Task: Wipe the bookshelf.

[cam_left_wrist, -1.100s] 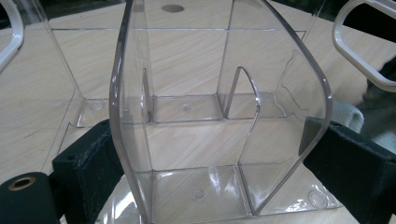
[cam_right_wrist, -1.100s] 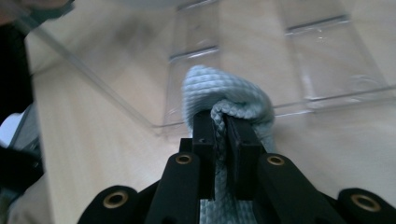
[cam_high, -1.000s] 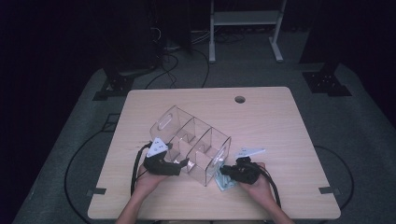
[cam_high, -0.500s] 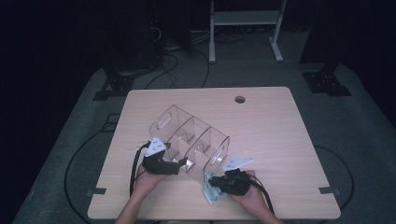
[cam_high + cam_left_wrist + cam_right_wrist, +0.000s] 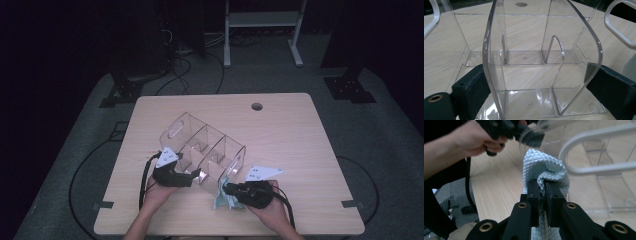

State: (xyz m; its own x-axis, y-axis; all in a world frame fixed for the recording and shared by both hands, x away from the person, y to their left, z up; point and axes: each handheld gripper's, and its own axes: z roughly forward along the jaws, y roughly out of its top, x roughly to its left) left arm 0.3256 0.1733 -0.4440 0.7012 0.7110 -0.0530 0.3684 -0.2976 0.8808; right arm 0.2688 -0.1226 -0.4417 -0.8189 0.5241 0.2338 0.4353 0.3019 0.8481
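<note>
Pale wood table (image 5: 300, 135) on grey floor (image 5: 90, 150), dark room. My left gripper (image 5: 192, 176) clamps the clear organizer (image 5: 202, 147); my right gripper (image 5: 229, 190) pinches the quilted cloth (image 5: 545, 166).

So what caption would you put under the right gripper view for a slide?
Right gripper pinching a pale quilted cloth beside the clear plastic organizer on the wooden table.

Clear glossy plastic organizer (image 5: 205, 150), pale blue quilted cloth (image 5: 544, 167), matt wood-grain table (image 5: 290, 130), matt black grippers
</note>
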